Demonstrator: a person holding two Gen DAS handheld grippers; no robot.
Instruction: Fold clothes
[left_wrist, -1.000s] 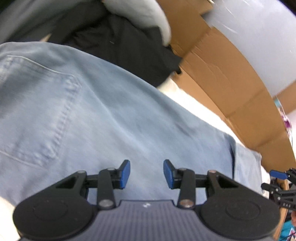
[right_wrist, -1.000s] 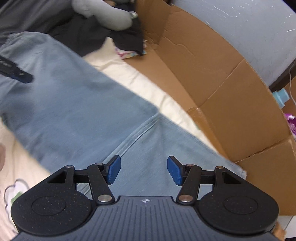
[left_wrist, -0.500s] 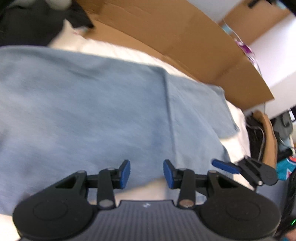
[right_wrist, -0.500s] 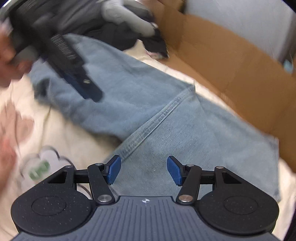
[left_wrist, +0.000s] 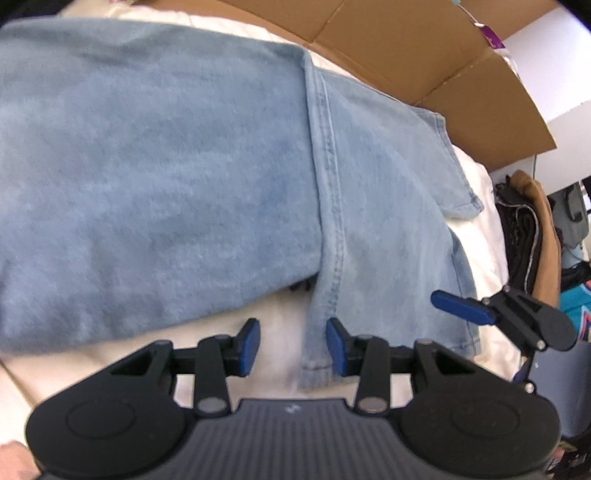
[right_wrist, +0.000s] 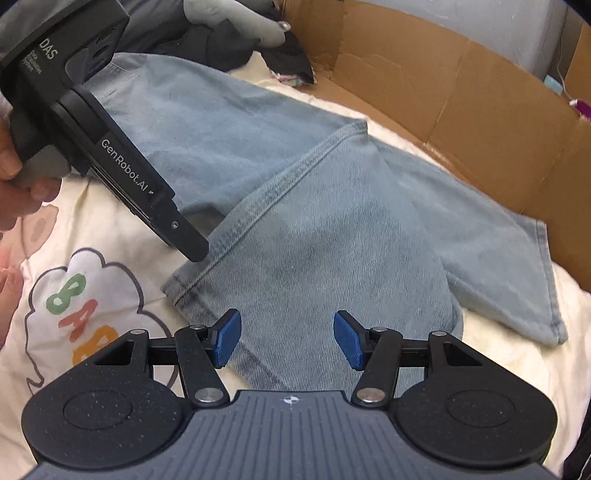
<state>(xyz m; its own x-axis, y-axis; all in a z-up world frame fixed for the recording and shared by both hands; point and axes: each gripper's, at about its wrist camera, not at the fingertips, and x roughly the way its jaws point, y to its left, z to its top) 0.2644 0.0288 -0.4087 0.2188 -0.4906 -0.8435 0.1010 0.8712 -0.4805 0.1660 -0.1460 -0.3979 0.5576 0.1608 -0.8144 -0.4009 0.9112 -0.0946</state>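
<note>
A pair of light blue denim jeans (right_wrist: 325, 229) lies spread flat on a cream bedsheet (right_wrist: 509, 354) with a cartoon print, its legs crossing so that one stitched side seam runs diagonally over the other leg. A brown cardboard box wall (right_wrist: 480, 122) stands behind the jeans, and dark and grey clothes (right_wrist: 236, 33) are heaped at the far end.

The left gripper (left_wrist: 291, 345), black with blue pads, hovers over the near hem corner of the upper leg, its jaws partly apart with nothing between them. The right gripper (right_wrist: 286, 338) hangs above the leg's lower end, its jaws wider apart and likewise empty. A hand (right_wrist: 14, 177) grasps the left gripper's handle.
</note>
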